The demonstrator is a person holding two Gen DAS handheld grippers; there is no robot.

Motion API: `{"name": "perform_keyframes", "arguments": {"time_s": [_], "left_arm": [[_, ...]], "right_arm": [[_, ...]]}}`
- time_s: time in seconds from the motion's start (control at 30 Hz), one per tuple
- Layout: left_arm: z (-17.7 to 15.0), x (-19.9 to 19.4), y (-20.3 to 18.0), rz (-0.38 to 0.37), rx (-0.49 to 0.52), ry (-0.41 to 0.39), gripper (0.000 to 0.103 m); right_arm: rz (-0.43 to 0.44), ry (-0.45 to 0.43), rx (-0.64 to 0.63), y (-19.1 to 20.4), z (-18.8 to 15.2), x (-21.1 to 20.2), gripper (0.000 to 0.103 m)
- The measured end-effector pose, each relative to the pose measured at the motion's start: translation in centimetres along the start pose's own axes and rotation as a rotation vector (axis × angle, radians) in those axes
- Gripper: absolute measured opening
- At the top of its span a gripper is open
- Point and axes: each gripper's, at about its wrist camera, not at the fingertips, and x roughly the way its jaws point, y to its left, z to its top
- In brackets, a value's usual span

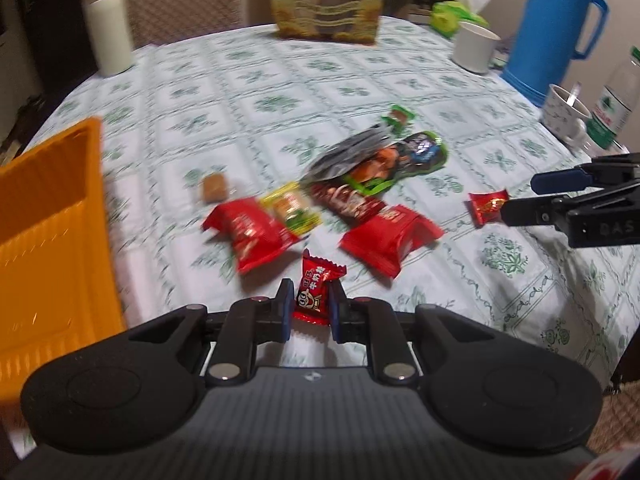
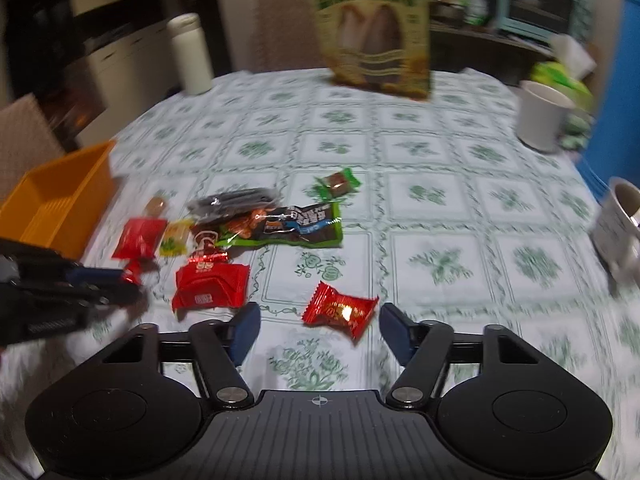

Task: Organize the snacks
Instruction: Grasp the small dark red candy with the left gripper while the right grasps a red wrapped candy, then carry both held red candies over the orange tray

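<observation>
Left gripper [image 1: 310, 304] clamped on a small crinkly red candy [image 1: 316, 292], lifted near the ribbed orange plastic bin [image 1: 52, 216], which is cut off at frame edge. Right gripper [image 2: 320, 326] partly spread, pads flanking a glossy red sweet [image 2: 340, 310] on the floral tablecloth [image 2: 440, 200], probably not touching it; blur. Other wrappers [image 1: 360, 184] piled mid-table.
</observation>
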Motion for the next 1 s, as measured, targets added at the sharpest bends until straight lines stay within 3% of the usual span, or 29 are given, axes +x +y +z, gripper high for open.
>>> {"name": "perform_keyframes", "arguments": {"time_s": [0.3, 0.53, 0.63, 0.73, 1.0], "left_arm": [[-2.2, -2.7, 0.9, 0.126, -0.15, 0.007, 0.016], [-3.9, -4.8, 1.4, 0.208, -0.245, -0.002, 0.016], [-4.7, -5.7, 1.6, 0.237, -0.28, -0.005, 0.016], [-5.4, -6.5, 1.8, 0.265, -0.316, -0.01, 0.016], [-7.0, -9.0, 2.2, 0.34, -0.365, -0.03, 0.016]], "right_arm": [[0.147, 0.026, -0.256, -1.5, 1.2, 2.2, 0.051], [0.197, 0.093, -0.375, -2.0, 1.1, 3.8, 0.05], [0.201, 0.116, -0.406, -2.1, 0.7, 4.1, 0.044], [0.206, 0.127, -0.394, -2.3, 0.4, 4.3, 0.04], [0.243, 0.128, -0.197, -3.7, 1.1, 4.6, 0.036]]}}
